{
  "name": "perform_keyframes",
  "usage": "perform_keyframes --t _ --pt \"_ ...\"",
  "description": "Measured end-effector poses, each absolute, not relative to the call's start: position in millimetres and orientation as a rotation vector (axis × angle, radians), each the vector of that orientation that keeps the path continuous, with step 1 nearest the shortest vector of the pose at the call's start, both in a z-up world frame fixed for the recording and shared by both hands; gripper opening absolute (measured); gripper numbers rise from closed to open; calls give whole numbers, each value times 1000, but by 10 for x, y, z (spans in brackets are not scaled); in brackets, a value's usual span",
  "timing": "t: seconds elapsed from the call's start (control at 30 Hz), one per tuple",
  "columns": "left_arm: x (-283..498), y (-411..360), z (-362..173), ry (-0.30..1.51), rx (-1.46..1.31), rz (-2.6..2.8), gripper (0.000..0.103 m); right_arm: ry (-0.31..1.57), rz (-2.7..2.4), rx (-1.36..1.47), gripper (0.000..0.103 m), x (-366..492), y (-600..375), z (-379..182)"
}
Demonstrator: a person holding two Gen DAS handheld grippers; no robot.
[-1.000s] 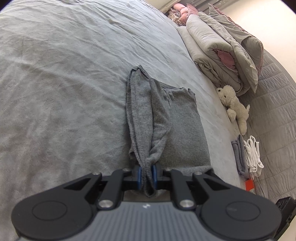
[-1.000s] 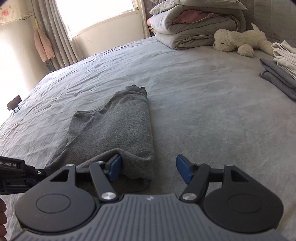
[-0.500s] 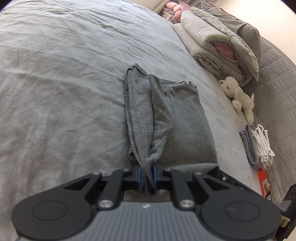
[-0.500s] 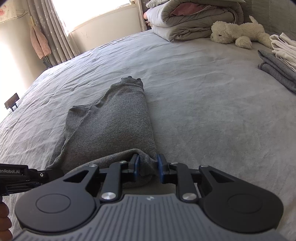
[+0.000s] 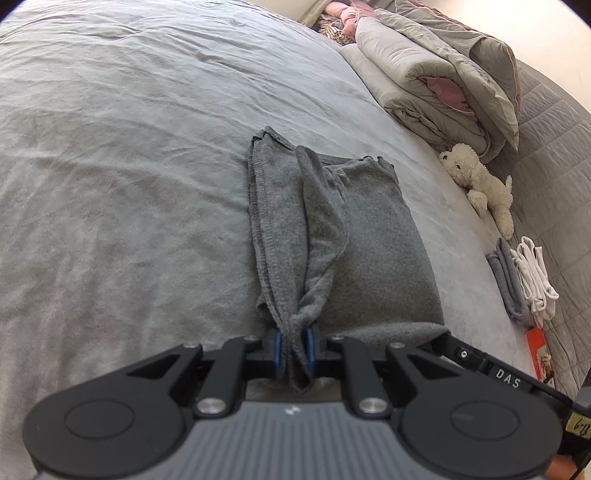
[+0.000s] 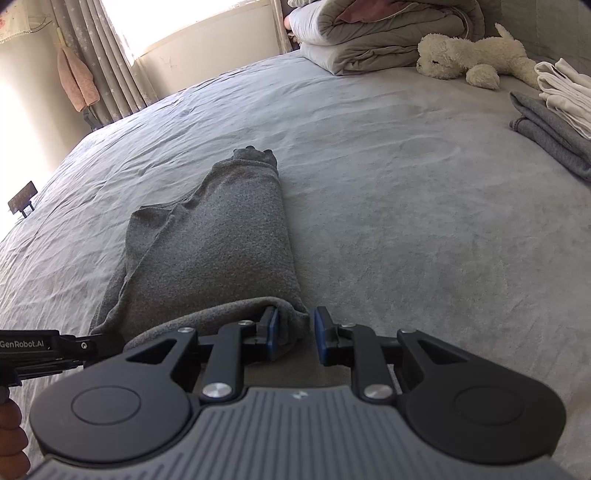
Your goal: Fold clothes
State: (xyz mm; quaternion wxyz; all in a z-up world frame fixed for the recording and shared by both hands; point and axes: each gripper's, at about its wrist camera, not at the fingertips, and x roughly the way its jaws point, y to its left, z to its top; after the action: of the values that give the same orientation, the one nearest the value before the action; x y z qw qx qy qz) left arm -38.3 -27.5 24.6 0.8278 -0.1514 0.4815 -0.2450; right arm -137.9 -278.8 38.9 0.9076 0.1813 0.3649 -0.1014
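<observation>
A dark grey knit garment [image 5: 354, 236] lies folded lengthwise on the grey bed; it also shows in the right wrist view [image 6: 218, 254]. My left gripper [image 5: 294, 350] is shut on a bunched near edge of the garment. My right gripper [image 6: 295, 334] stands at the garment's near right corner, jaws a little apart with the cloth between them, touching only the left pad [image 6: 273, 332]. The right gripper's arm shows at the lower right of the left wrist view [image 5: 491, 373].
The grey bed sheet [image 5: 110, 184] spreads wide to the left. Folded duvets [image 5: 443, 85] and a white plush toy [image 5: 480, 184] lie at the head of the bed. Stacks of folded grey and white clothes [image 6: 554, 110] sit to the right. A curtained window [image 6: 155, 33] is behind.
My right gripper closed around the garment's near corner and has now opened slightly. My left gripper kept its hold and tilted a little.
</observation>
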Motion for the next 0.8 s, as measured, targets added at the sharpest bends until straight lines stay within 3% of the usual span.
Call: perform_keyframes --t 0.23,0.37,0.6,0.8 --pt "-403 -305 238 1016 -301 -515 14 749 -211 373 34 -1444 -2877 480" --pt "-397 -308 230 1018 -299 -509 14 694 -346 311 35 -1515 -2994 593" --pt "-415 -334 227 1009 -284 -504 14 625 -186 451 48 -1434 -2998 624" --pt "-380 -301 214 1024 -312 -506 14 740 -57 227 48 -1261 -2558 485"
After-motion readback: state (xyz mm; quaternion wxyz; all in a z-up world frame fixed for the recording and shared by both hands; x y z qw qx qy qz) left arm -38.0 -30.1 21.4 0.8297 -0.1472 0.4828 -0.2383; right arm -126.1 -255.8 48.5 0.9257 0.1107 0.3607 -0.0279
